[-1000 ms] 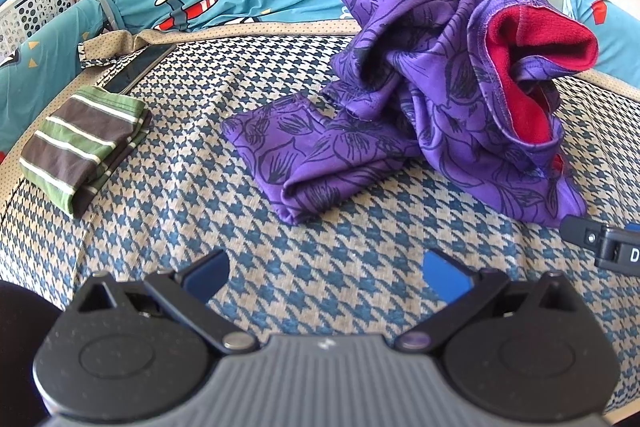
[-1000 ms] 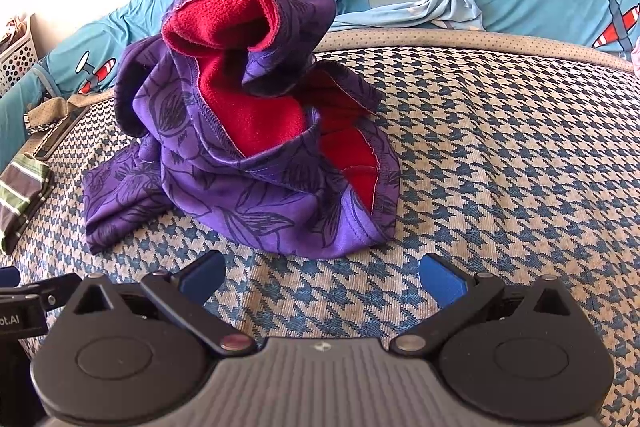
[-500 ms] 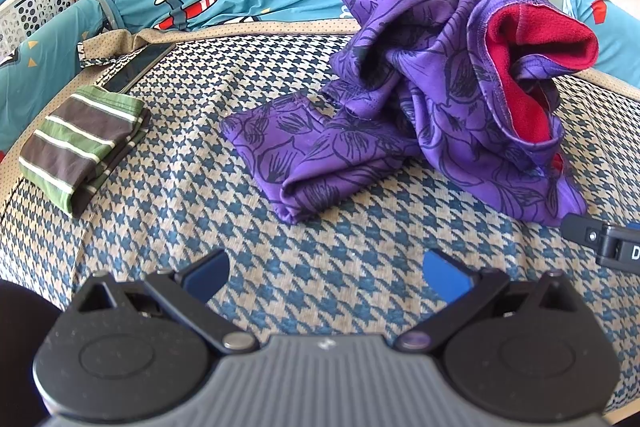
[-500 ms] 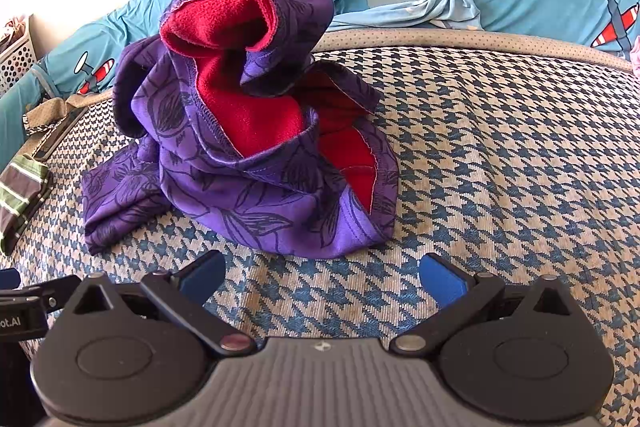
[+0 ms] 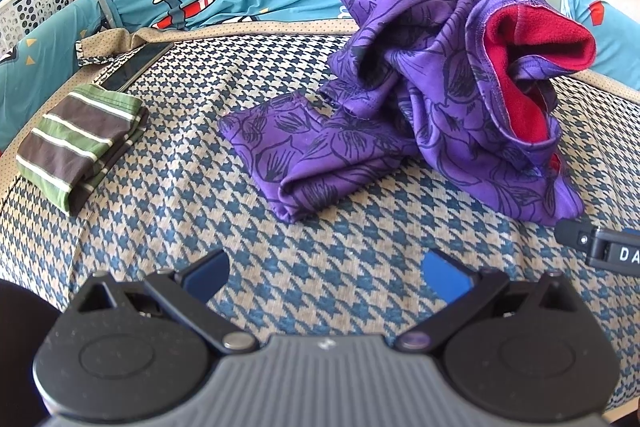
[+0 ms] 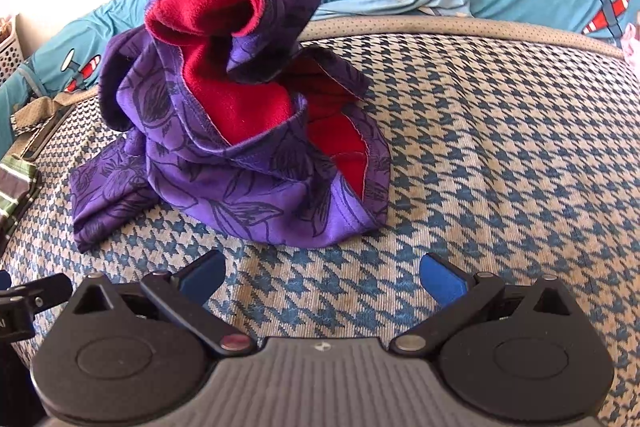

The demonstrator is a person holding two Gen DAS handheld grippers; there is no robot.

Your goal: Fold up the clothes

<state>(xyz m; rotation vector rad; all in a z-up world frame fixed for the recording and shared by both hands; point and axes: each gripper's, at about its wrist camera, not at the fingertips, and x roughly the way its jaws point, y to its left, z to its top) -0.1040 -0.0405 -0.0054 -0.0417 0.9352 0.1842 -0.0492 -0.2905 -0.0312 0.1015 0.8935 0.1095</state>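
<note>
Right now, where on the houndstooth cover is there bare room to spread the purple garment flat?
Widest bare stretch: right of the purple garment, up to the cover's dotted border. A narrower strip lies between it and the folded striped garment. The far left corner is crowded by a phone.

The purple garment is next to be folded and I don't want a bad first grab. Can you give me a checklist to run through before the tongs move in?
1. Left tongs open and holding nothing: ok.
2. Right tongs open and holding nothing: ok.
3. Purple garment lying flat for folding: not ok, it is bunched in a heap with its red lining turned out.
4. A free end to grab: ok, one flat part sticks out toward the left tongs.
5. Striped folded cloth clear of the garment: ok, it lies apart.
6. Phone out of the way: ok, at the far edge.
</note>
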